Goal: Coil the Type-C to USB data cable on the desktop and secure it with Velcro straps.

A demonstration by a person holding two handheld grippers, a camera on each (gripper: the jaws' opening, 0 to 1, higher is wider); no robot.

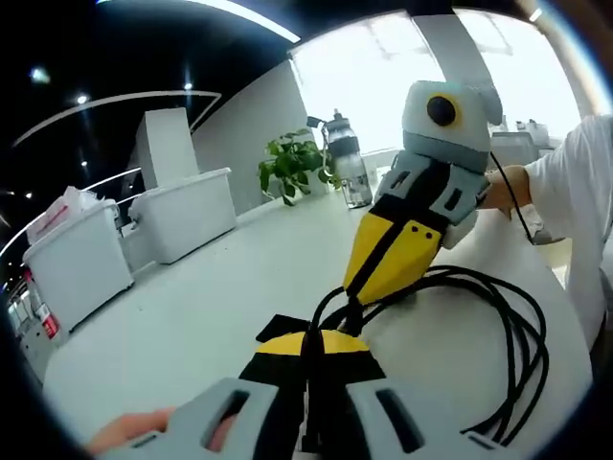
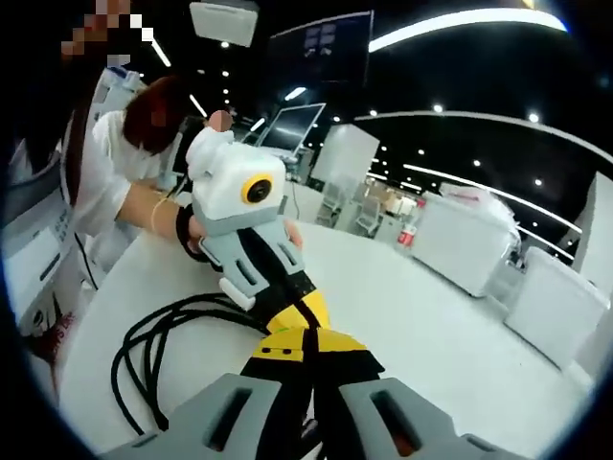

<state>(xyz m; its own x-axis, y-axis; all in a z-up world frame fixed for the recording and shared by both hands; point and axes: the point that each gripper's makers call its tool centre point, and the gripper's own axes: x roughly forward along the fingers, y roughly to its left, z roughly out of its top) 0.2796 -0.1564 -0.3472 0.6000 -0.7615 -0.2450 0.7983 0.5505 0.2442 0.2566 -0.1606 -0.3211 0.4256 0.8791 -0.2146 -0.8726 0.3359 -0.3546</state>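
Pinching the black cable (image 1: 508,355) together, both grippers meet tip-to-tip.

We can't read any text, brand or number in either view. The red-and-white labels on the bins (image 1: 45,324) at the desk's far edge in the left gripper view are too blurred to make out, and so is the red label on the bottle (image 2: 408,236) past the desk in the right gripper view. The wall screen (image 2: 321,40) shows bright panels but nothing legible.
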